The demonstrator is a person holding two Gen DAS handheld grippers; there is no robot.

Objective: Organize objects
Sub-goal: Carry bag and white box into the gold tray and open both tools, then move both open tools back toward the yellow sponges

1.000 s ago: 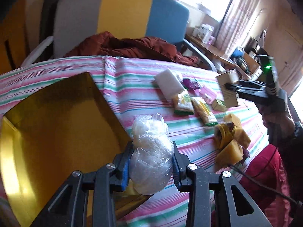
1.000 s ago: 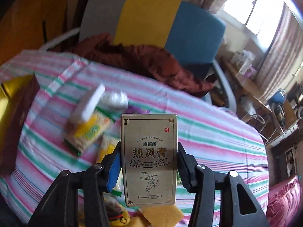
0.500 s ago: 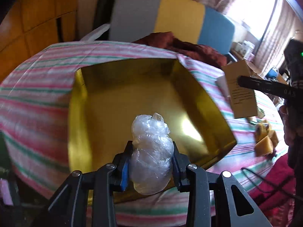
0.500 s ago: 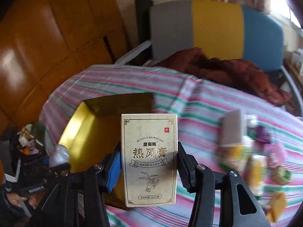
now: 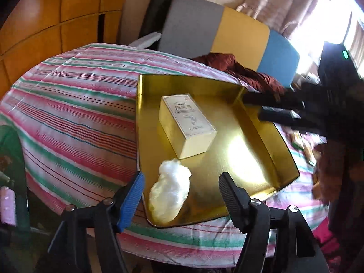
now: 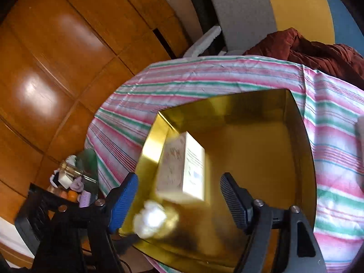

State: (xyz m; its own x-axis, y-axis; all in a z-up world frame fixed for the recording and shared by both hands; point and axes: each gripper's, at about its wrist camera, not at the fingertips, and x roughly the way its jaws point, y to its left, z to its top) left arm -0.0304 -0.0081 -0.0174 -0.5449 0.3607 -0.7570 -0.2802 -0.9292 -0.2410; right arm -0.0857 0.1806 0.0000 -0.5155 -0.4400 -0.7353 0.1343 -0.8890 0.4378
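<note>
**user_a:** ok so where's everything sitting? All I can make out is a shiny gold tray [image 5: 268, 136] on the striped tablecloth [image 5: 75, 118].

**user_b:** yep, both things are lying in it. The cream carton box [image 5: 186, 125] lies flat on the tray floor toward the far-left corner, printed face up, clear of the walls as far as I can see. The clear plastic bag [image 5: 170, 191], all crumpled, is down by the tray's near edge, close to the near-left corner, just beside the box. Can't say for sure if they touch.

**user_a:** and the grippers?

**user_b:** left gripper [image 5: 180, 192] has its jaws opening. The bag shows in the gap between them but the pads aren't pressing on it, it's resting on the tray. Right gripper [image 6: 179, 199] same deal: jaws opening, box and bag seen through the gap, pads not touching either one. From the left camera the right gripper's black fingers [image 5: 273, 100] hang over the tray's far-right corner.

**user_a:** anything else around?

**user_b:** a grey, yellow and blue chair [image 5: 227, 34] past the far edge of the table with a dark red cloth [image 5: 238, 68] piled on it.
</note>
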